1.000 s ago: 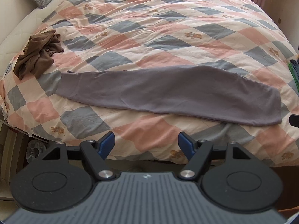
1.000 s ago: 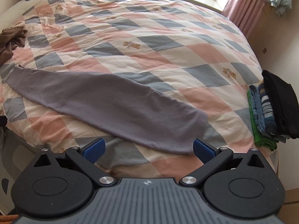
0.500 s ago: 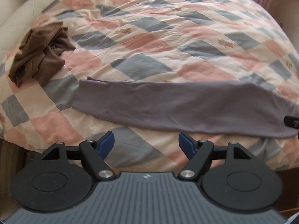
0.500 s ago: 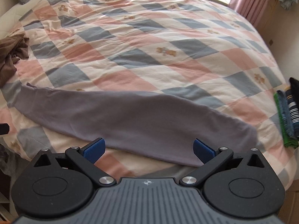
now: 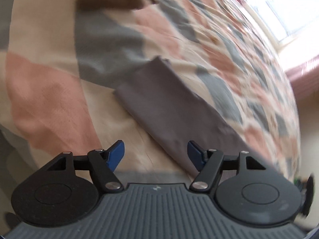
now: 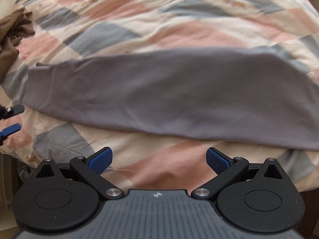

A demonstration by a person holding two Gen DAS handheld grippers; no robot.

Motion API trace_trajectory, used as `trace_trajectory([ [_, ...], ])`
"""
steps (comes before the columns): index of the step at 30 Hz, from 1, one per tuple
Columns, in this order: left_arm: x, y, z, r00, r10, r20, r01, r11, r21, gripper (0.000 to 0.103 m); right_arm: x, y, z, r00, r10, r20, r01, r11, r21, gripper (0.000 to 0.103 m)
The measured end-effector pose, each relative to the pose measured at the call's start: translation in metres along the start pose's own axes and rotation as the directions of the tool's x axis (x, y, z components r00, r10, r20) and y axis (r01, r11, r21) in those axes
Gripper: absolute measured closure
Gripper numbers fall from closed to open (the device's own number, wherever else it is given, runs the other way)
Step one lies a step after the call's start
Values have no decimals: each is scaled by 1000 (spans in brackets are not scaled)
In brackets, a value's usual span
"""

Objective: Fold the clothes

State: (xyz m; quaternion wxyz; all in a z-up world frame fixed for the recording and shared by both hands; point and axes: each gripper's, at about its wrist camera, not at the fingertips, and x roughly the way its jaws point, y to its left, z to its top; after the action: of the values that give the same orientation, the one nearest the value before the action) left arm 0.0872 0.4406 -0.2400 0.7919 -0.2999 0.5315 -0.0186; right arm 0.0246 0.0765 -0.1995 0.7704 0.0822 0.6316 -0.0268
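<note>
One grey garment (image 6: 169, 91) lies flat in a long band across the near side of the checked quilt (image 6: 139, 20), running left to right just short of the bed's front edge. One crumpled brown garment (image 6: 12, 31) sits at the far left of the quilt, apart from the grey one. Two grippers are in view. The right gripper (image 6: 159, 158) hovers over the strip of bare quilt between the grey garment's near hem and the bed edge, its two blue pads (image 6: 100, 159) spread wide and holding nothing. The left gripper (image 5: 156, 155) hangs low at the garment's narrow left end, its jaws likewise apart and empty; the cloth's edge passes just in front of its right pad (image 5: 194, 154), though blur hides whether they touch. In the right wrist view the left gripper's fingers (image 6: 11, 128) show at the frame's left border, just beside the garment's end. Beyond the garment the quilt lies open and uncluttered toward the far side.
</note>
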Motion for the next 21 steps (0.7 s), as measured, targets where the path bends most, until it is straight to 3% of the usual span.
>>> trace_trajectory([
  [5, 36, 38, 13, 991, -126, 45, 131, 982, -136, 37, 34, 15, 1, 999, 25, -31, -24, 1000, 12, 0],
  [8, 49, 50, 13, 982, -173, 80, 183, 970, -160, 32, 50, 16, 0, 998, 28, -53, -27, 999, 30, 0],
  [12, 50, 61, 8, 961, -235, 145, 259, 950, -175, 33, 64, 13, -2, 997, 18, -75, -14, 998, 60, 0],
  [13, 49, 62, 7, 955, -249, 159, 276, 945, -176, 38, 65, 13, -3, 997, 18, -76, -13, 998, 68, 0],
  [16, 47, 64, 9, 929, -323, 182, 353, 920, -169, 70, 67, 11, -2, 997, 23, -78, -17, 997, 78, 0],
  [17, 48, 64, 11, 920, -348, 180, 378, 910, -172, 70, 66, 11, -2, 997, 25, -78, -19, 997, 78, 0],
  [19, 54, 60, 14, 940, -306, 153, 328, 932, -153, 67, 66, 10, -2, 996, 30, -78, -24, 997, 77, 0],
  [21, 63, 60, 16, 944, -301, 139, 321, 934, -157, 67, 66, 9, -3, 996, 33, -80, -26, 997, 77, 0],
])
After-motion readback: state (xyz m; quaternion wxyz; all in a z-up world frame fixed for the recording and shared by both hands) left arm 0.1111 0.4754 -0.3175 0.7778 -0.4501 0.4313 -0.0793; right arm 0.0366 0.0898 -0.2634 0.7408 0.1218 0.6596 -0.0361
